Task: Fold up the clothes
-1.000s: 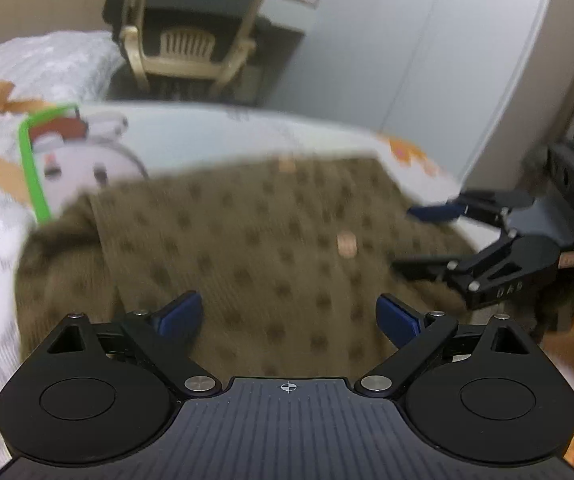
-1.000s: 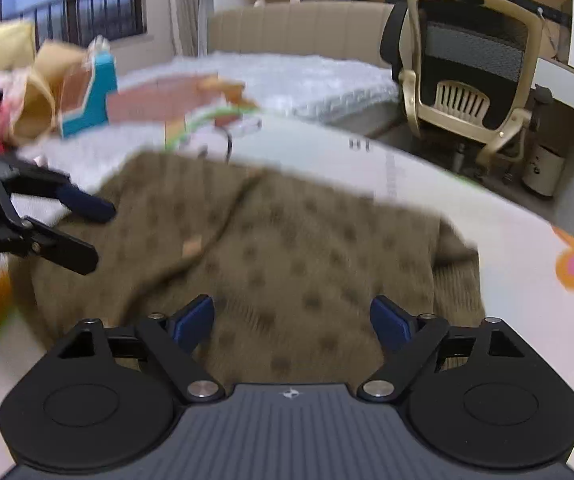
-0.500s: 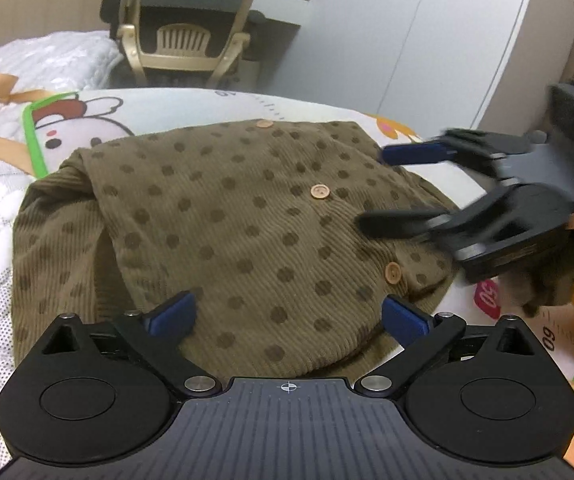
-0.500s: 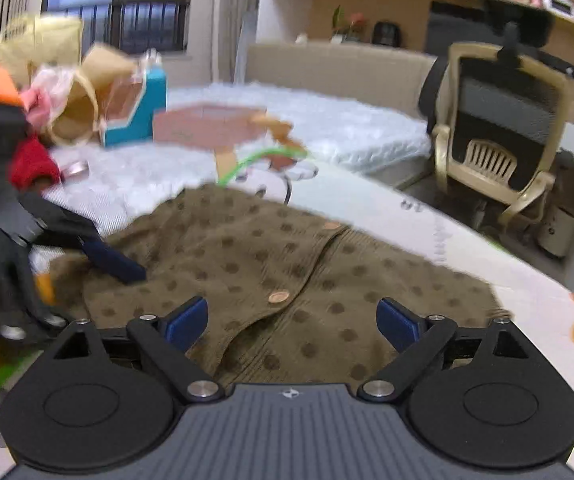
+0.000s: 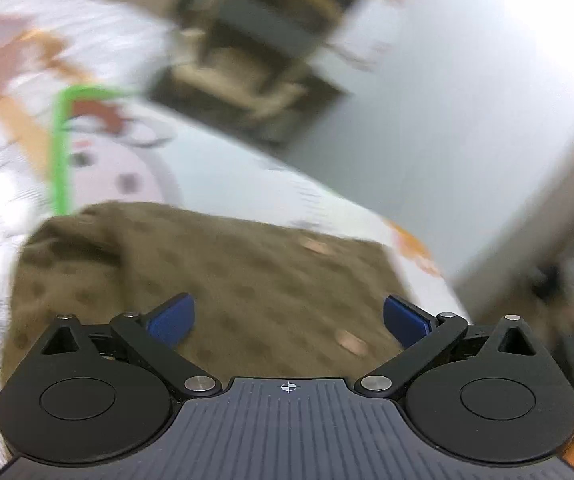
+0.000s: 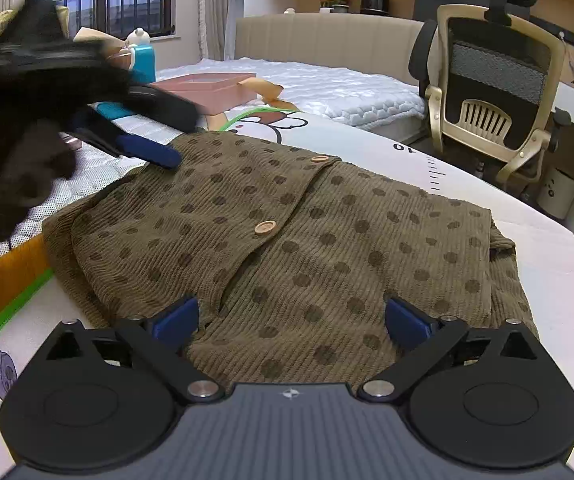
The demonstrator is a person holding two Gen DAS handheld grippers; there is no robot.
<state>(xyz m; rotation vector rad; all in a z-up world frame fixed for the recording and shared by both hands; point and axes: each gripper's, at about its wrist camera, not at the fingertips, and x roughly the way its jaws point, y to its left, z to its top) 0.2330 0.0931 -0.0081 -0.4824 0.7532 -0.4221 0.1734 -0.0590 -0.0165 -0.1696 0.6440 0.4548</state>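
Brown dotted cardigan (image 6: 287, 240) lies buttoned and compactly folded on the cartoon-print mat (image 6: 547, 320), where half a second ago the left gripper (image 5: 287, 316) hung steady, now blurred, swinging — right gripper (image 6: 291, 316) low over the near hem — both wide, empty: fold looks near-settled.

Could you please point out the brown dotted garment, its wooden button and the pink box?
Brown dotted corduroy garment (image 6: 327, 248), right wrist view, front panel.
Round wooden button (image 6: 265, 227), right wrist view, centre.
Flat pink box (image 6: 211, 87), right wrist view, side wall.
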